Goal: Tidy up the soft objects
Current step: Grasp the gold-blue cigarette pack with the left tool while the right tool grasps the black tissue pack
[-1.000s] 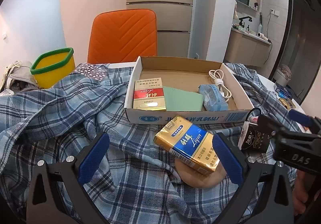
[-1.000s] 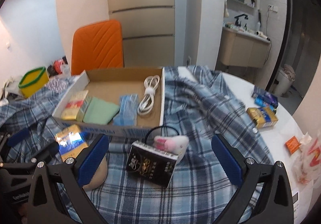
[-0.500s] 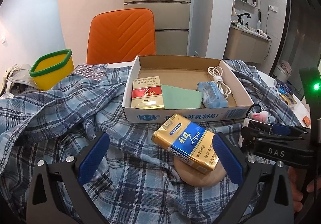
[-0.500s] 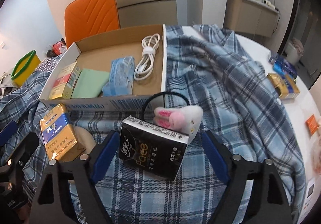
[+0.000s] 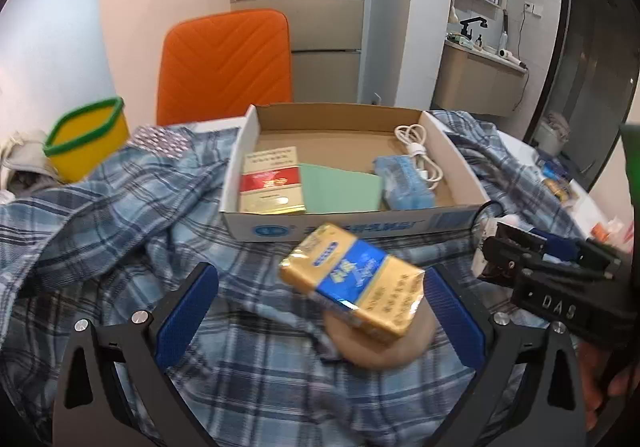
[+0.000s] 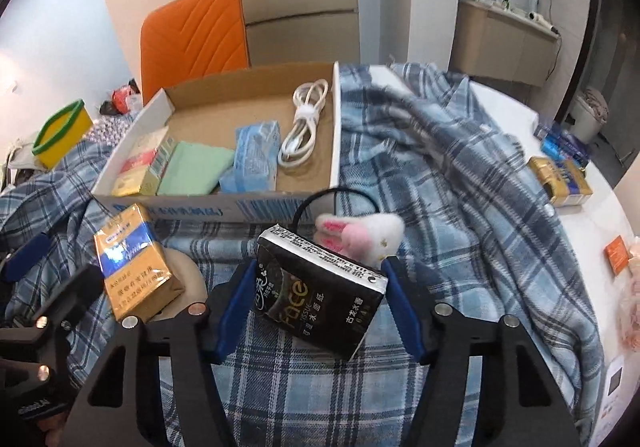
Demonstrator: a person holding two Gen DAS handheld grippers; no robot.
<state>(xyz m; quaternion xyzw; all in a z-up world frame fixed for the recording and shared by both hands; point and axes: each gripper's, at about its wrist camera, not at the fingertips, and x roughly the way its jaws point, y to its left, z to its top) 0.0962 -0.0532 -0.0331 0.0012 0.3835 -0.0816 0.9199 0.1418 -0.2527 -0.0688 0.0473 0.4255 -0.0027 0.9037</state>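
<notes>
Right wrist view: black tissue pack (image 6: 320, 293) on the plaid cloth (image 6: 460, 183) just before the cardboard box (image 6: 336, 135), between the right gripper (image 6: 320, 311) pads, jaws just closing; contact appears made, though uncertain. White plush toy (image 6: 372, 237) behind. Left gripper (image 5: 320, 311) spread wide, gold-blue pack (image 5: 356, 287) between, ungripped.

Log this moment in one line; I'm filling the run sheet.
right tool: closing on black tissue pack | left tool: open over gold-blue pack | cardboard box: not yet loaded
</notes>
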